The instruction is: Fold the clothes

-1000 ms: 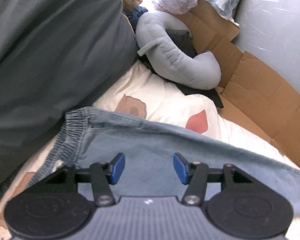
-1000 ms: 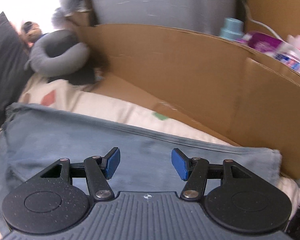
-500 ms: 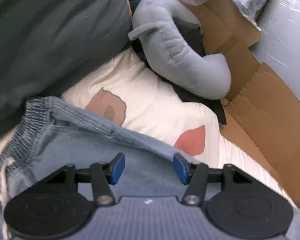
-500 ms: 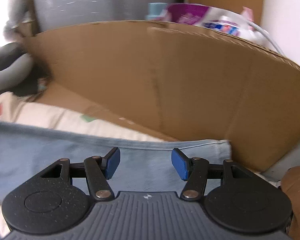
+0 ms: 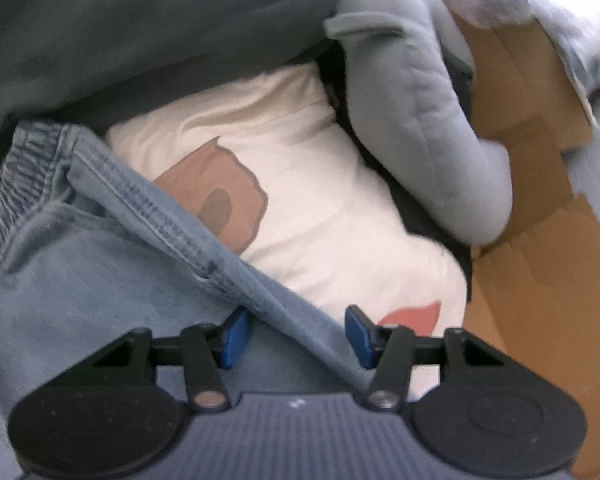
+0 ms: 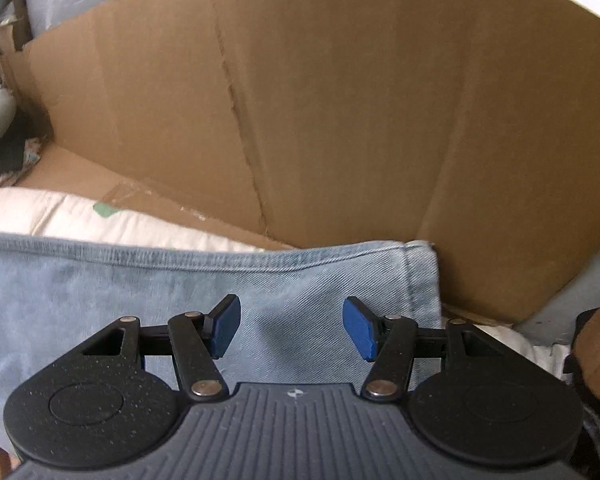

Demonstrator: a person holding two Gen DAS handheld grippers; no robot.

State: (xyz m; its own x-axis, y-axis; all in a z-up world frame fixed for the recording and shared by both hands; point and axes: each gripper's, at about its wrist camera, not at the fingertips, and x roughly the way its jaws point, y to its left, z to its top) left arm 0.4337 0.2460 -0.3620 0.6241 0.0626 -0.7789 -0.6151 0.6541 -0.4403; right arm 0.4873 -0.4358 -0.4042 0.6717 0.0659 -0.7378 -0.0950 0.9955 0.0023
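Note:
Light blue jeans (image 5: 80, 264) lie flat on a cream printed blanket (image 5: 300, 184). In the left wrist view the elastic waistband (image 5: 16, 176) is at the far left, and the stitched side seam (image 5: 188, 240) runs down between the jaws of my left gripper (image 5: 296, 332). Those jaws are closing; the seam edge lies between the blue pads, which stand apart from it. In the right wrist view my right gripper (image 6: 292, 328) is open just above the leg end of the jeans (image 6: 300, 276), near the hem (image 6: 420, 276).
A grey neck pillow (image 5: 428, 120) and a dark grey cushion (image 5: 120, 20) lie beyond the waistband. A tall cardboard wall (image 6: 340, 100) stands close behind the jeans' leg end, and cardboard (image 5: 540, 260) also borders the blanket on the right.
Both grippers have sunk closer to the jeans. The left one rolled and now straddles the side seam, with its pads a little closer together. The right one swung toward the hem.

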